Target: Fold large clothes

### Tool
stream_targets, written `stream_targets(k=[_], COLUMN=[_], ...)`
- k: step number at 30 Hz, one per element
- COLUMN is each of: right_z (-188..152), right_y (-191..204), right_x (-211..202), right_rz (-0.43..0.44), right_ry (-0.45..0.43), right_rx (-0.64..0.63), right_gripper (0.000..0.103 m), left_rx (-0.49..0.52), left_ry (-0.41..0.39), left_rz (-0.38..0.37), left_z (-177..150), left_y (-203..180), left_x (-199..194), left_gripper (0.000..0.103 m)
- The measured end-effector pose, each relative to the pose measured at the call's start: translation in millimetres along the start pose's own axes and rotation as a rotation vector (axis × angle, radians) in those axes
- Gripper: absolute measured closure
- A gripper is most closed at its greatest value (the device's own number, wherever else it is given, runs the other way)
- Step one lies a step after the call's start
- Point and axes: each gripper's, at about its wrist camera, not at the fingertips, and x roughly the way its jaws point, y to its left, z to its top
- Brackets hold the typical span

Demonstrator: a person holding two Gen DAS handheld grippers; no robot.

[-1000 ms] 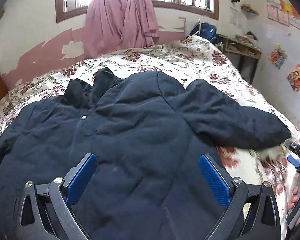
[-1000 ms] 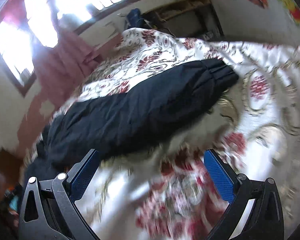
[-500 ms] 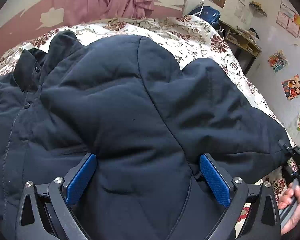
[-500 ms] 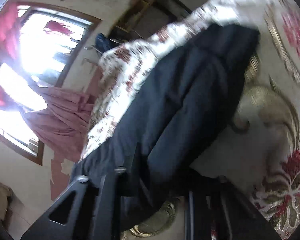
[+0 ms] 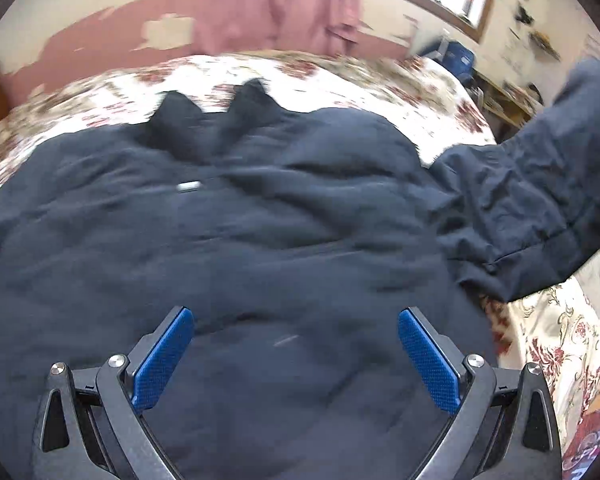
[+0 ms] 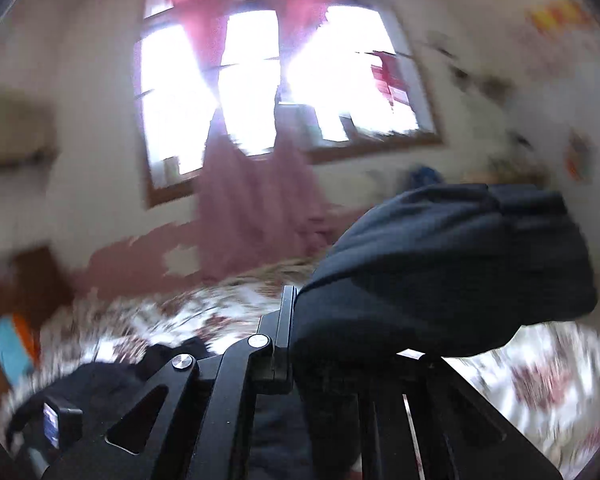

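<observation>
1. Left wrist view: the floral bed (image 5: pixel 340 80) fills the frame, its far edge at twelve o'clock under the pink curtain (image 5: pixel 276 4).
2. Your dark jacket (image 5: pixel 240 240) lies spread across the bed, collar toward twelve o'clock.
3. Its sleeve (image 5: pixel 540 184) is lifted off the bed toward two o'clock.
4. Your left gripper (image 5: pixel 296 356) hovers at six o'clock over the jacket body, fingers spread wide, pinching nothing.
5. Your right gripper (image 6: pixel 296 344) has just been closing, and its fingers clamp the sleeve cuff (image 6: pixel 452 264).
</observation>
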Motion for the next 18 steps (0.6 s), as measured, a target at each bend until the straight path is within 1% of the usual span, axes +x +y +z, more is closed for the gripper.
stream_targets(k=[1, 2, 4, 6, 8, 9, 11, 12, 13, 14, 15, 16, 17, 18], right_z=[6.8, 13.6, 14.2, 6.9, -8.7, -25.3, -54.8, -75.5, -94.8, -113.7, -133.9, -149.4, -164.6, -175.4], right_y=[34.5, 60.2, 108.6, 157.6, 200.8, 221.1, 247.6, 260.5, 271.3, 275.6, 285.8, 293.9, 303.5, 301.2], right_x=[11.8, 20.1, 22.0, 34.0, 35.1, 34.8, 38.1, 40.5, 44.4, 45.0, 50.2, 54.3, 56.8, 61.2], right_rz=[0.039, 0.071, 0.115, 0.162, 0.196, 0.21, 0.231, 0.248, 0.263, 0.276, 0.283, 0.295, 0.322, 0.337], right_ry=[0.013, 0.027, 0.055, 0.093, 0.129, 0.158, 0.234, 0.289, 0.341, 0.38, 0.424, 0.466, 0.517, 0.551], right_rx=[-0.062, -0.108, -0.189, -0.262, -0.314, -0.342, -0.384, -0.403, -0.42, -0.435, -0.459, -0.479, -0.497, -0.503], right_gripper=[0.094, 0.094, 0.094, 0.094, 0.094, 0.093, 0.091, 0.084, 0.068, 0.06, 0.037, 0.024, 0.023, 0.023], left_rx=[-0.024, -0.05, -0.096, -0.131, -0.159, -0.174, -0.197, -0.208, -0.217, -0.231, -0.24, -0.25, -0.253, -0.253], left_ry=[-0.003, -0.008, -0.026, -0.047, -0.064, -0.073, -0.087, -0.087, -0.087, -0.084, -0.082, -0.082, -0.082, -0.082], left_rz=[0.015, 0.029, 0.06, 0.1, 0.136, 0.156, 0.191, 0.205, 0.214, 0.225, 0.232, 0.239, 0.243, 0.248], left_z=[-2.0, -6.5, -15.4, -23.6, -27.5, -31.8, -40.2, -41.9, -43.6, -45.0, -47.3, -49.2, -50.3, -51.4], left_y=[17.9, 36.4, 70.7, 102.7, 130.5, 146.0, 167.6, 177.5, 184.3, 193.8, 200.6, 206.5, 209.6, 211.8], left_x=[-9.3, -18.7, -37.8, -55.9, -68.9, -76.4, -86.0, -87.3, -87.9, -88.4, -88.2, -87.0, -86.5, -86.3], left_gripper=[0.0, 0.0, 0.0, 0.0, 0.0, 0.0, 0.0, 0.0, 0.0, 0.0, 0.0, 0.0, 0.0, 0.0])
